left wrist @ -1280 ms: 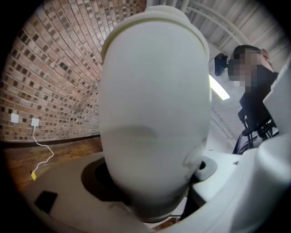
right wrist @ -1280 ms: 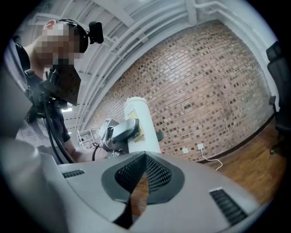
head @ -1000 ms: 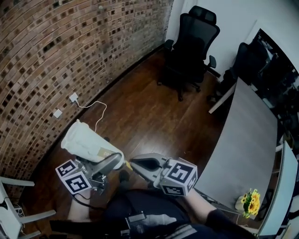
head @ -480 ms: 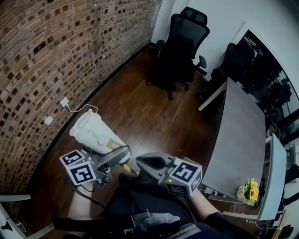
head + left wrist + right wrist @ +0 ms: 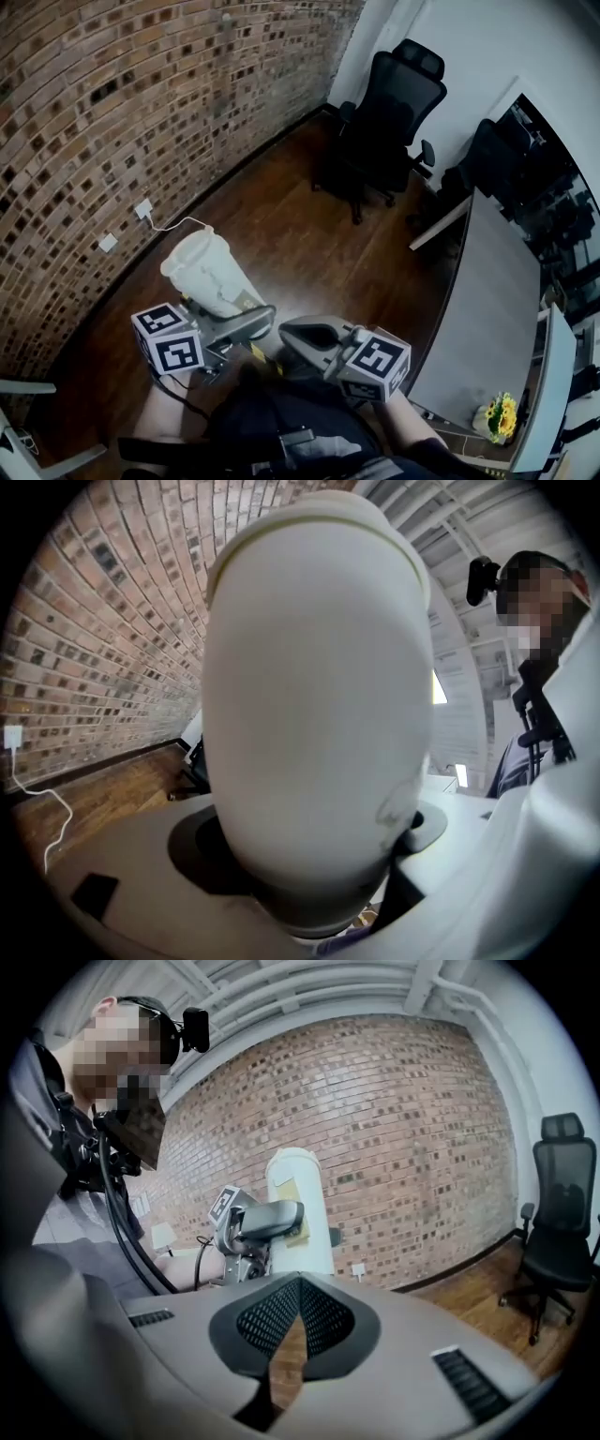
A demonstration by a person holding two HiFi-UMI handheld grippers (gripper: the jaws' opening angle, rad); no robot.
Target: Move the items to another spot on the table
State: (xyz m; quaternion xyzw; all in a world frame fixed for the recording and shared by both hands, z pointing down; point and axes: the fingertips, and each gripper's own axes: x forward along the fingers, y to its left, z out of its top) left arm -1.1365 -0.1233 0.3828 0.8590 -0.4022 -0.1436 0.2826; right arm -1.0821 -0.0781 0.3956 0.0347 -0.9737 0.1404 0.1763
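**Head view.** Tall white tapered plastic container (image 5: 204, 274) with a yellowish label, clamped near its base between the spread fingers of the left gripper (image 5: 228, 314). Top end leaning toward the red brick wall (image 5: 112, 103). Carried above the dark wooden floor (image 5: 309, 234), not resting on the long grey table (image 5: 487, 300). Right gripper (image 5: 292, 331) just beside the container on the side away from the brick wall, fingers pressed together with nothing between them. Table farther still from the brick wall, with a small pot of yellow flowers (image 5: 499, 411) at its near end. Black office chairs (image 5: 389, 117) near the far end of the brick wall.

**Left gripper view.** Container filling the middle of the frame, seated between both grey fingers (image 5: 103, 874). Brick wall at the left, behind the container.

**Right gripper view.** Fingers closed tip to tip and empty. Left gripper and container beyond them, in front of the brick wall. One of the black office chairs at the right end of the brick wall.
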